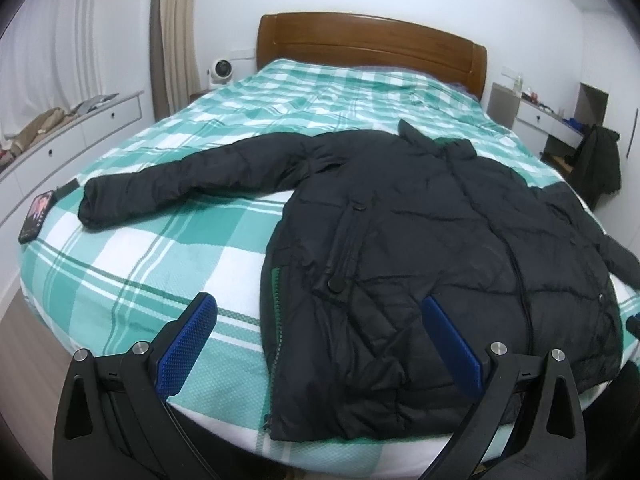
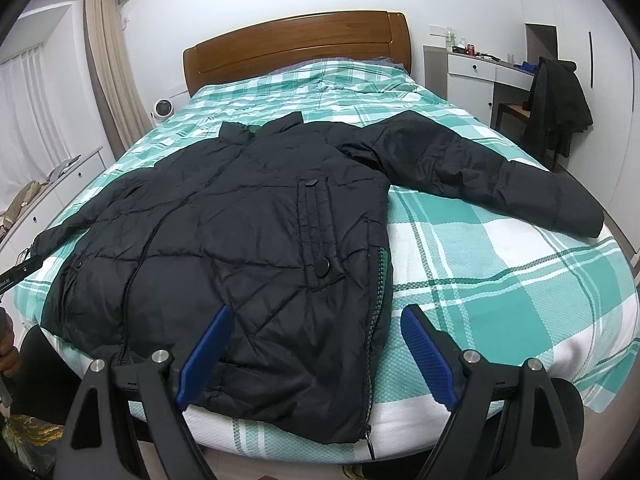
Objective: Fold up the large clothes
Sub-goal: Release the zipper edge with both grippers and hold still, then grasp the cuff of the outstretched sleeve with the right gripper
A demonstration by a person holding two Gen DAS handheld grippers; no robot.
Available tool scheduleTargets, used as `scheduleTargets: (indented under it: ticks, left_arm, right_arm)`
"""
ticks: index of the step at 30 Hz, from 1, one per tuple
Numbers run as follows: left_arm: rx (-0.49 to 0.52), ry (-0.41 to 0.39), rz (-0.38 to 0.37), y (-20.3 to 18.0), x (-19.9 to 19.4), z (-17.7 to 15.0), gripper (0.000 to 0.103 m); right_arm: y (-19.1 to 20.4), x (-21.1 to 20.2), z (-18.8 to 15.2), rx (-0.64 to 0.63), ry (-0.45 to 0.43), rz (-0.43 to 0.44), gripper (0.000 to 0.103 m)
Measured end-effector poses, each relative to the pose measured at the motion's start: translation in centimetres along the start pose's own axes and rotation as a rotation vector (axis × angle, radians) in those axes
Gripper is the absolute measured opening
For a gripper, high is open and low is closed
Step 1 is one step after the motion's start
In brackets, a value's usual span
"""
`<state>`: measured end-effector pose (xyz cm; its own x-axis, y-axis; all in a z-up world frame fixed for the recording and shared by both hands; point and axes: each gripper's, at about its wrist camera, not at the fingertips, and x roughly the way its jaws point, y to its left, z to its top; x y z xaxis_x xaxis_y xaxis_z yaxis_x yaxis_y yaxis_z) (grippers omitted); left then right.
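A black quilted jacket (image 1: pixel 432 248) (image 2: pixel 224 232) lies flat, front up, on the bed with its hem at the near edge and both sleeves spread sideways. In the left wrist view its left sleeve (image 1: pixel 180 184) stretches toward the bed's left side. In the right wrist view the other sleeve (image 2: pixel 480 168) reaches right. My left gripper (image 1: pixel 318 312) hovers open above the jacket's left hem corner, holding nothing. My right gripper (image 2: pixel 316 322) stands open over the right hem edge by the zipper, nothing between its blue pads.
The bed (image 1: pixel 168 264) has a green and white checked cover and a wooden headboard (image 1: pixel 372 44). A phone (image 1: pixel 36 216) lies at the bed's left edge. Drawers (image 1: pixel 80 128) line the left wall. A chair with a dark garment (image 2: pixel 556 100) stands by a desk at the right.
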<state>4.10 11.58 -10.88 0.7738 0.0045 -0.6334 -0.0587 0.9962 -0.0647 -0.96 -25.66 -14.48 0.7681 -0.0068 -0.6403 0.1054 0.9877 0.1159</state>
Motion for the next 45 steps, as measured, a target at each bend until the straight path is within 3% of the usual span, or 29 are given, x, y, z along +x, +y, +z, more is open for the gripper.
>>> scheduleTargets:
  ticks: [10, 26, 37, 45]
  left_arm:
    - [0.009, -0.008, 0.002, -0.2, -0.4, 0.2, 0.102]
    - [0.011, 0.002, 0.009, -0.2, -0.2, 0.2, 0.102]
    - [0.036, -0.011, 0.009, -0.7, -0.5, 0.8, 0.102]
    - [0.029, -0.01, 0.018, -0.5, -0.5, 0.8, 0.102]
  right_arm:
    - [-0.4, -0.4, 0.2, -0.008, -0.019, -0.011, 0.088]
    - [-5.9, -1.8, 2.7, 0.045, -0.084, -0.168, 0.088]
    - [-7.2, -1.3, 2.6, 0.065, -0.075, -0.182, 0.088]
    - [-13.1, -1.6, 3.6, 0.175, -0.098, -0.255, 0.088]
